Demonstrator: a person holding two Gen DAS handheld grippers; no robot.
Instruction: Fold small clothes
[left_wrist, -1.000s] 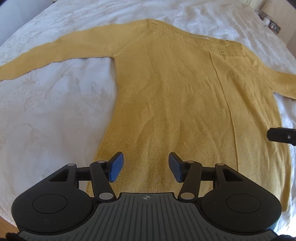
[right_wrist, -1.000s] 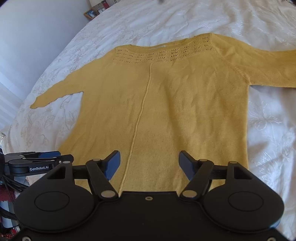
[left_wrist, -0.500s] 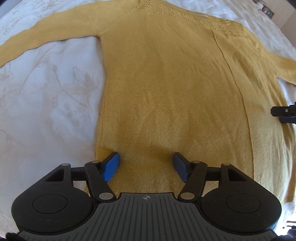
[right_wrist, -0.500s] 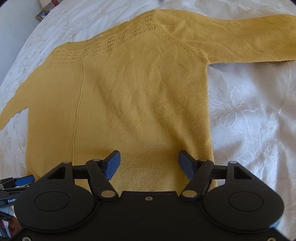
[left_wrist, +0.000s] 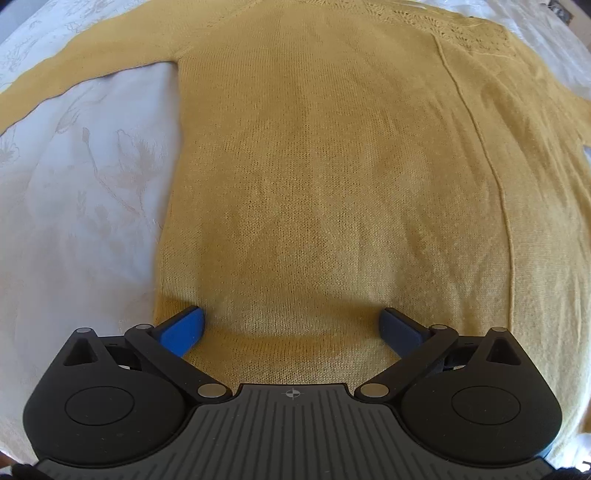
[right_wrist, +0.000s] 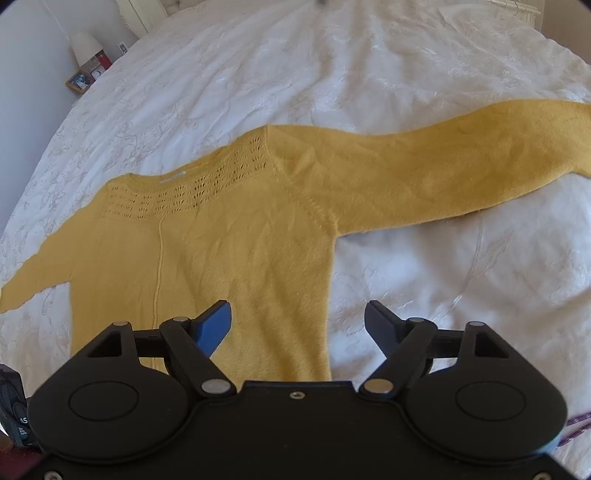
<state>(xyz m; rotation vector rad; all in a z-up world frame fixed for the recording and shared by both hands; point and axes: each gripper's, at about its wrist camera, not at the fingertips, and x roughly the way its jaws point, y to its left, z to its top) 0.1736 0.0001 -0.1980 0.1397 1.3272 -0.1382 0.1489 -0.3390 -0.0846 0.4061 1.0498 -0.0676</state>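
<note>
Mustard-yellow sweater (left_wrist: 332, 184) lies flat, sleeves outstretched, on a white embroidered bedspread (right_wrist: 369, 66). Left gripper (left_wrist: 291, 325) sits spread wide over the garment's lower hem, holding nothing; right gripper (right_wrist: 297, 321) hangs released over the sweater's side edge.

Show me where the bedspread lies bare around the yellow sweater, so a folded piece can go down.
Bare bedspread lies below the outstretched sleeve, beside the sweater body's side edge, ahead of the open right gripper. A wider bare stretch lies beyond the neckline, toward the lamp. By the open left gripper, only the wedge under the other sleeve is bare; the rest is sweater.
</note>
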